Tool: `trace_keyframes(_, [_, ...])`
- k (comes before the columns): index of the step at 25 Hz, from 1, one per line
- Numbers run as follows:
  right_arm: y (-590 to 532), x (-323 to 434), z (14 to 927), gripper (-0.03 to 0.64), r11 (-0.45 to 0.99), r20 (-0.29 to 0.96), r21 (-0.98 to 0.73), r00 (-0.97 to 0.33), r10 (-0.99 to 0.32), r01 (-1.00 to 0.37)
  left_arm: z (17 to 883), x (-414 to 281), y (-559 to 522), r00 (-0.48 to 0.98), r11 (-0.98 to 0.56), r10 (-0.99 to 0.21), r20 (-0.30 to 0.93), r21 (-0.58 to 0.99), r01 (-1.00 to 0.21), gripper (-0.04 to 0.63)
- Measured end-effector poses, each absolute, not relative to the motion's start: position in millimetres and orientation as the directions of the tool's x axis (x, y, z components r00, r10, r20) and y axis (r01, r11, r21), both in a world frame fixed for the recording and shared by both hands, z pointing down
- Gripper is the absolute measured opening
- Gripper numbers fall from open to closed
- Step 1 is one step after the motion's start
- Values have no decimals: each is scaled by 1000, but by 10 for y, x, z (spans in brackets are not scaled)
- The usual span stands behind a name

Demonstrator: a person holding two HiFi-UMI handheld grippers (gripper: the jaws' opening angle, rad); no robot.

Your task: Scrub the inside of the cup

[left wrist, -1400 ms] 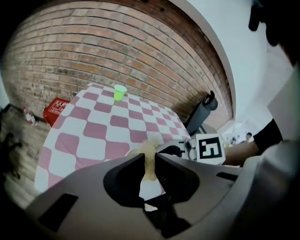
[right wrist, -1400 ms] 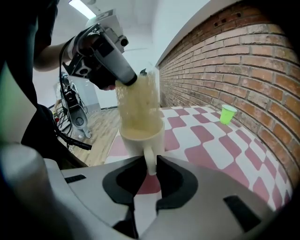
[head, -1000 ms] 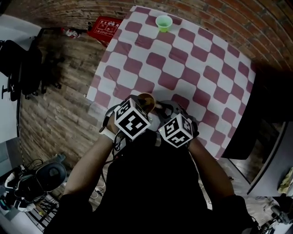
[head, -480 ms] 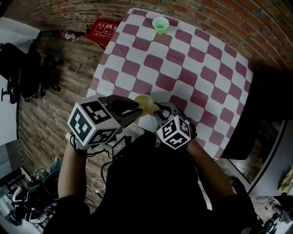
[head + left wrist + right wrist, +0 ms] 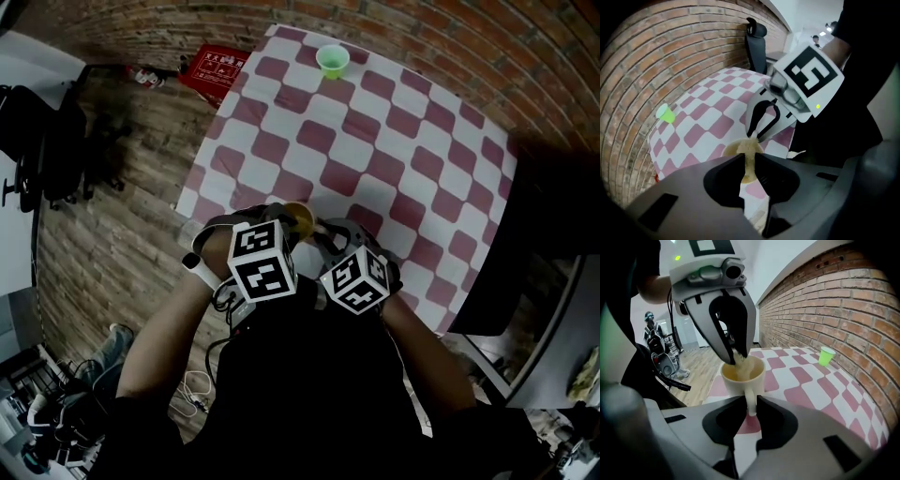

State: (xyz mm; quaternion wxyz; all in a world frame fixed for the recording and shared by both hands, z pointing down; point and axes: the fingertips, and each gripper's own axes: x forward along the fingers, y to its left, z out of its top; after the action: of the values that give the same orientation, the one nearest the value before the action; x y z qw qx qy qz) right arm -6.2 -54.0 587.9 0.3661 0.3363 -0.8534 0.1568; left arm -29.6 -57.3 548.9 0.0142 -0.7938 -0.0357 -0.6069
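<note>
A cream cup (image 5: 742, 375) with a handle hangs over the near edge of the checked table (image 5: 375, 141). My right gripper (image 5: 751, 408) is shut on the cup's handle and holds the cup upright. From above, my left gripper (image 5: 736, 357) is shut on a pale sponge (image 5: 744, 363) that reaches down inside the cup. In the left gripper view the sponge (image 5: 749, 157) runs from my left gripper (image 5: 749, 164) into the cup (image 5: 736, 149), with the right gripper (image 5: 754, 136) behind. In the head view the cup (image 5: 298, 219) sits just ahead of both marker cubes.
A small green cup (image 5: 332, 61) stands at the table's far edge. A red box (image 5: 217, 67) lies on the wooden floor at the far left and a black office chair (image 5: 47, 141) stands further left. A dark cabinet (image 5: 553, 234) is at the right.
Half a second ago the left gripper was swung out to the left, its jaws still reaching the cup. It is now back upright over the cup. The right gripper and cup barely moved.
</note>
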Motion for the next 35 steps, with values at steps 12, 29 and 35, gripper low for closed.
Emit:
trace_keyframes(12, [-505, -34, 5878, 80, 723, 728, -14, -503, -466, -690, 5161, -350, -439, 263, -963, 182, 947, 118, 243, 72])
trace_keyframes(29, [-503, -52, 5841, 80, 728, 729, -13, -505, -463, -686, 5208, -188, -479, 431, -991, -10, 902, -67, 117, 73])
trace_keyframes(35, [-481, -50, 5857, 80, 724, 731, -19, -503, -461, -689, 4968, -208, -502, 434, -978, -84, 897, -158, 138, 74])
